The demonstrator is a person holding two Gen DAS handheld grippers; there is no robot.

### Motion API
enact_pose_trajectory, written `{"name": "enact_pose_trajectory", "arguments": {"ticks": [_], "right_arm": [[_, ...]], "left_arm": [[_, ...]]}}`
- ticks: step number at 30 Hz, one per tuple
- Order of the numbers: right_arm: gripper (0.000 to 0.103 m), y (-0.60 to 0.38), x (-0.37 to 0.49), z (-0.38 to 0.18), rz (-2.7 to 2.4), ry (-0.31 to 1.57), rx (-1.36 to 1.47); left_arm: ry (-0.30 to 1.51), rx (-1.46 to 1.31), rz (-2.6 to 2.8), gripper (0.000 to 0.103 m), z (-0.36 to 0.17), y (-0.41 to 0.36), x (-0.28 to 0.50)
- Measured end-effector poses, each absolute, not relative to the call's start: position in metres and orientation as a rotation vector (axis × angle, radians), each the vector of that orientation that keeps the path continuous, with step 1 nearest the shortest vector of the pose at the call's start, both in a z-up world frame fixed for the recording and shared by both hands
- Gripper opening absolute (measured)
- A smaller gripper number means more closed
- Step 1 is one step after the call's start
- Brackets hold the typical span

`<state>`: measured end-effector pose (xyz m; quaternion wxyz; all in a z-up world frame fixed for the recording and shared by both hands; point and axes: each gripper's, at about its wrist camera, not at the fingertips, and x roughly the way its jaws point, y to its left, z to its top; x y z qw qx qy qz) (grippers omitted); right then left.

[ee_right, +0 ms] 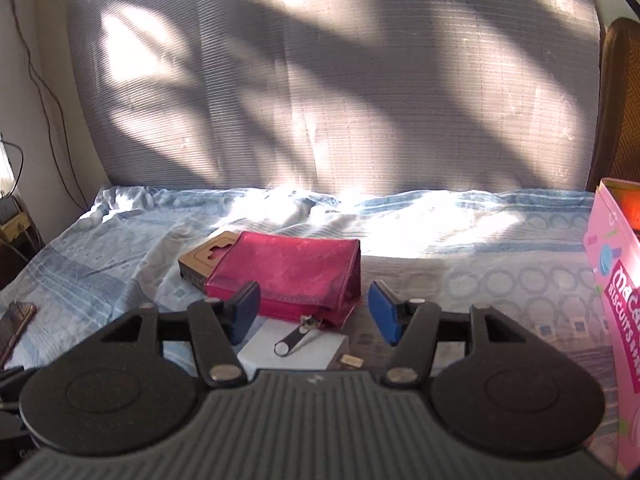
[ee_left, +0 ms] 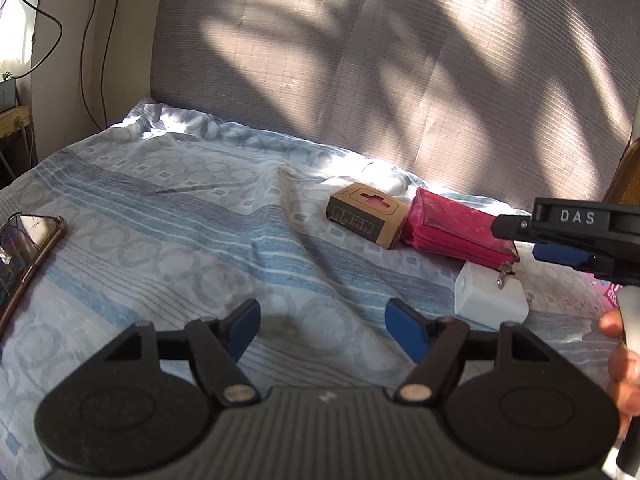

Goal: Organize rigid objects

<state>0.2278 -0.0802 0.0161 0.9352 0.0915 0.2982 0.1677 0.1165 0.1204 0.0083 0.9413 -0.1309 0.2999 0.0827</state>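
Observation:
A brown cardboard box lies on the blue patterned bedsheet, touching a magenta zip pouch on its right. A white box sits in front of the pouch, under its zip pull. My left gripper is open and empty above bare sheet, left of these. My right gripper is open and empty, just above the white box, with the pouch and brown box beyond its fingertips. The right gripper also shows in the left wrist view.
A phone lies at the bed's left edge; it also shows in the right wrist view. A pink biscuit box stands at the right. A grey woven headboard backs the bed. Cables hang on the left wall.

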Motion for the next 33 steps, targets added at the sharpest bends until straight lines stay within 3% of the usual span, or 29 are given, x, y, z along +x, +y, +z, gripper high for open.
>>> {"name": "enact_pose_trajectory", "arguments": {"ticks": [2,4,5,9,14,22,33], "right_arm": [[0.062,-0.09,0.251,0.008,0.334,0.687,0.323],[0.043,-0.1,0.266,0.0,0.357,0.739,0.458],[0.024,-0.103,0.267,0.0,0.388,0.739,0.511],[0.007,-0.106,0.247,0.016,0.492,0.712,0.558],[0.006,-0.121,0.182,0.039,0.603,0.65,0.486],[0.006,-0.194,0.063,0.017,0.597,0.638,0.447],[0.028,-0.229,0.029,-0.005,0.449,0.592,0.418]], "left_arm": [[0.617,-0.275,0.169,0.071,0.008,0.122,0.118],[0.617,-0.271,0.17,0.071,0.008,0.121,0.119],[0.617,-0.269,0.171,0.071,0.008,0.121,0.119],[0.617,-0.275,0.168,0.072,0.008,0.122,0.12],[0.57,-0.303,0.157,0.074,0.012,0.126,0.113],[0.512,-0.31,-0.079,0.078,0.02,0.108,0.104],[0.576,-0.359,-0.385,0.073,0.024,0.072,0.073]]}}
